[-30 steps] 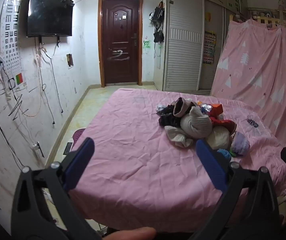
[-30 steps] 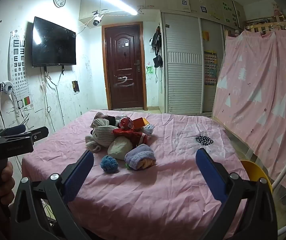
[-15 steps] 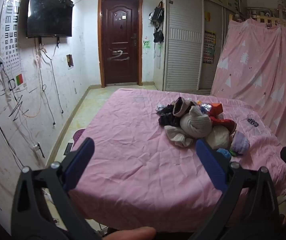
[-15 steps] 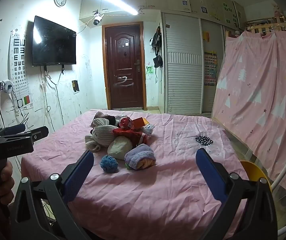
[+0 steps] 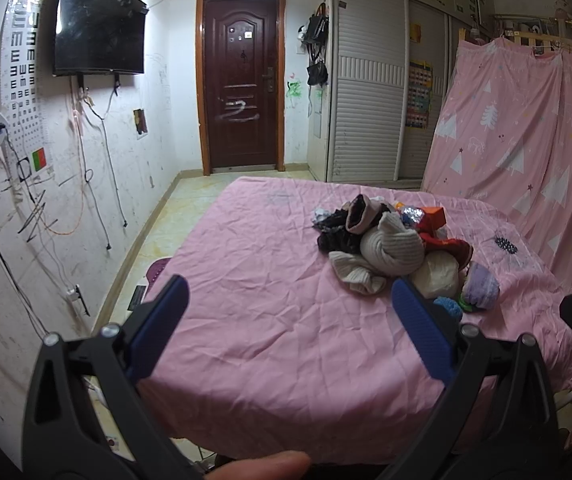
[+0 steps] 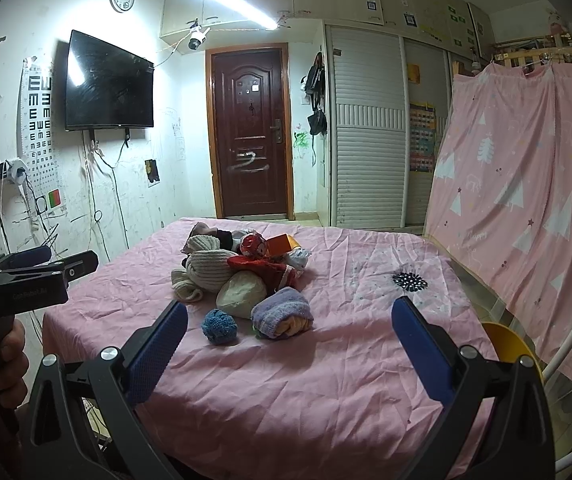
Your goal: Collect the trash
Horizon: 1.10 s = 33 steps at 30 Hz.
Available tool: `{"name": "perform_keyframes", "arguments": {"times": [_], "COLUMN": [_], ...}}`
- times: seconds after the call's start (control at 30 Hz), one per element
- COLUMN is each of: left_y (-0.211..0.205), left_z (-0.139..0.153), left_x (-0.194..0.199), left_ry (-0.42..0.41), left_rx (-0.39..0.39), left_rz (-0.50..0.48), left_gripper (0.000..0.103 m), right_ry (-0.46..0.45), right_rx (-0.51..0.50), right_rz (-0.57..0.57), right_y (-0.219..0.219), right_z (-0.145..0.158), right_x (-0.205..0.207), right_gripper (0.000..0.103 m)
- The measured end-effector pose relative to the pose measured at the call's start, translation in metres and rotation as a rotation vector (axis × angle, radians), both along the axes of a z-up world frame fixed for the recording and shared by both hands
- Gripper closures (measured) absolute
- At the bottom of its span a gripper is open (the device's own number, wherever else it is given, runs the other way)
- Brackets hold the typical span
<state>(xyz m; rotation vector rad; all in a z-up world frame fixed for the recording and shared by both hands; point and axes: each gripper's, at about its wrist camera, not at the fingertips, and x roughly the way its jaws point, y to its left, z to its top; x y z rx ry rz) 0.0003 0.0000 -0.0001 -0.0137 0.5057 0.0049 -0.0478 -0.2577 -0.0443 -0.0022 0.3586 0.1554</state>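
Wrinkled matt cloth sheet (image 6: 326, 380) (pink), ribbed knit cream bundle (image 6: 209, 270), fuzzy blue yarn ball (image 6: 218, 326), glossy wooden door (image 6: 250, 132).

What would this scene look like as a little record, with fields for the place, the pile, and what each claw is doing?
place: bedroom, bed with pink sheet
pile: rolled socks and oddments heaped mid-bed
nearest items: blue knit ball, purple sock roll
possible trash: orange carton, crinkly wrapper at the pile's far side
left claw: open, empty, short of the pile
right claw: open, empty, short of the pile
collection bin: none in view
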Motion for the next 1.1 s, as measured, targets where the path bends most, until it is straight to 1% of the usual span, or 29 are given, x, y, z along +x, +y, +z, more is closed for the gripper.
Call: {"name": "perform_keyframes", "arguments": {"times": [1.1], "left_y": [0.0005], "left_z": [-0.0001], "left_x": [0.0004], "left_ry": [-0.002], "left_rx": [0.006], "left_rz": [-0.001], "left_gripper": [0.006], "right_ry": [-0.001], "right_rx": [-0.011], "right_rz": [0.004], "right_y": [0.0044], "right_z": [0.0011], "right_x": [-0.0019], "right_gripper": [0.008]}}
